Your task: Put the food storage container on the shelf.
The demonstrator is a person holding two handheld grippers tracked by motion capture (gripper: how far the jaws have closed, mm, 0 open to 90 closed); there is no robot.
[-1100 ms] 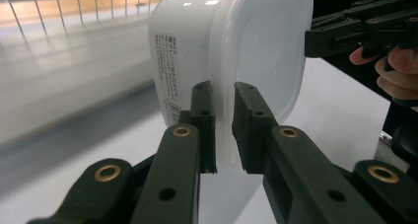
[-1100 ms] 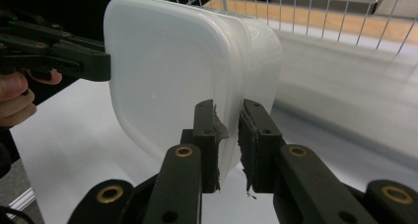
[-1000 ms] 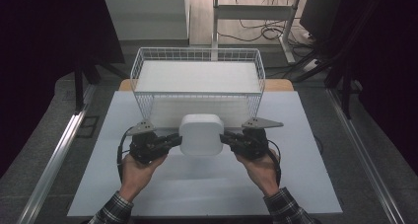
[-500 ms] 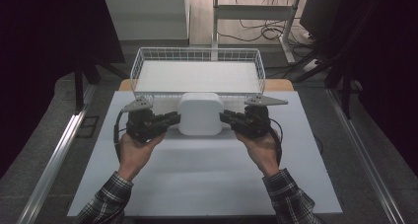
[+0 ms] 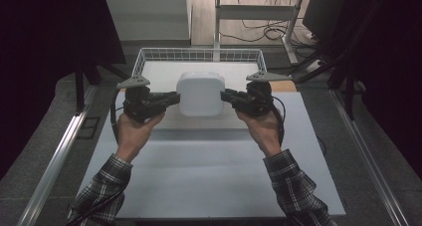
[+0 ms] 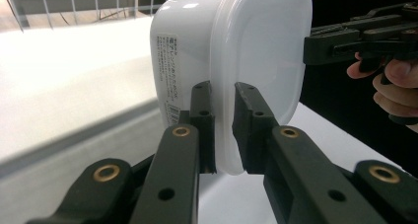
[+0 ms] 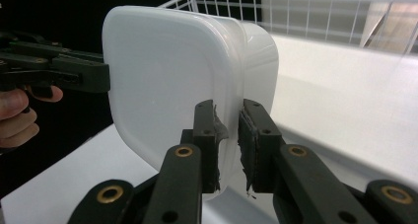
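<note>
Tub hangs mid-frame between left tool and right tool, each clamped on its rim; basket directly above it in frame.

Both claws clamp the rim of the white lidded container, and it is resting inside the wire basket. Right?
Not quite. Both claws, left claw and right claw, do clamp the white container, but it hangs in the air in front of the wire basket, as the high view shows.
</note>
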